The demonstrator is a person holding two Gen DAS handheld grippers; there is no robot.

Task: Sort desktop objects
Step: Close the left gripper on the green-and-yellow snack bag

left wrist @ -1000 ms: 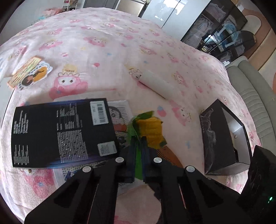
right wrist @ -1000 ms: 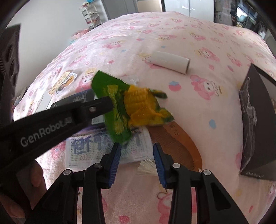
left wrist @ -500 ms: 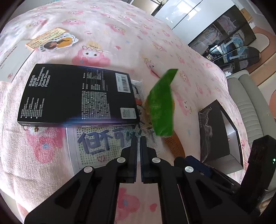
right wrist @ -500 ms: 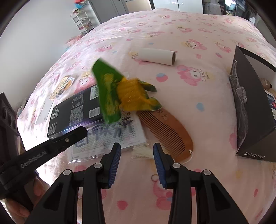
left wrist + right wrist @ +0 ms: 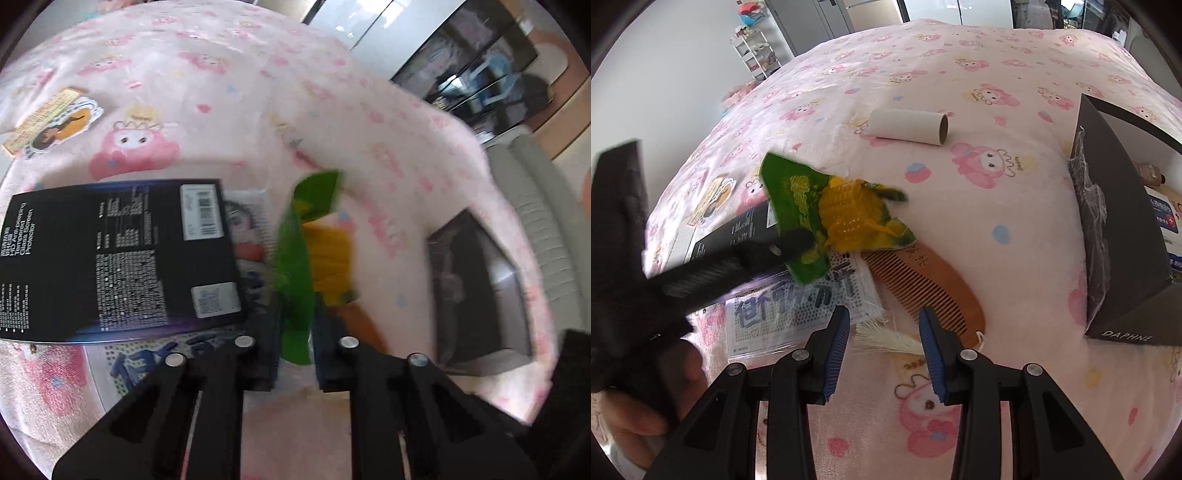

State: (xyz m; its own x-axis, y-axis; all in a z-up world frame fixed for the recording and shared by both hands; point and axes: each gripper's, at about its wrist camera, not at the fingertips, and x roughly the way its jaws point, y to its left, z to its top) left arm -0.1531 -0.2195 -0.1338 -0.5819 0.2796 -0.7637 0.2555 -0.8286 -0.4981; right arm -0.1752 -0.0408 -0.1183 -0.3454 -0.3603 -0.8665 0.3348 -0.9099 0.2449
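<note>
A green and yellow snack wrapper [image 5: 834,206] sits over the wooden comb [image 5: 923,284] and a beaded pixel sheet [image 5: 798,299]. In the left wrist view the wrapper [image 5: 295,280] stands between the jaws of my left gripper [image 5: 295,347], which now show a gap; the view is blurred. My left gripper [image 5: 798,240] shows in the right wrist view touching the wrapper's lower edge. My right gripper [image 5: 882,339] is open and empty, above the comb's white tassel [image 5: 886,336]. A black screen-protector box [image 5: 110,258] lies to the left.
A cardboard tube [image 5: 908,125] lies further back on the pink blanket [image 5: 1015,206]. An open black box [image 5: 1123,236] stands at the right, with small items inside. A cartoon sticker card [image 5: 51,125] lies at the far left. A sofa [image 5: 546,206] stands beyond the right edge.
My left gripper swung back down toward the comb with the wrapper, and its jaws have parted from shut. My right gripper stayed open and drew back slightly.
</note>
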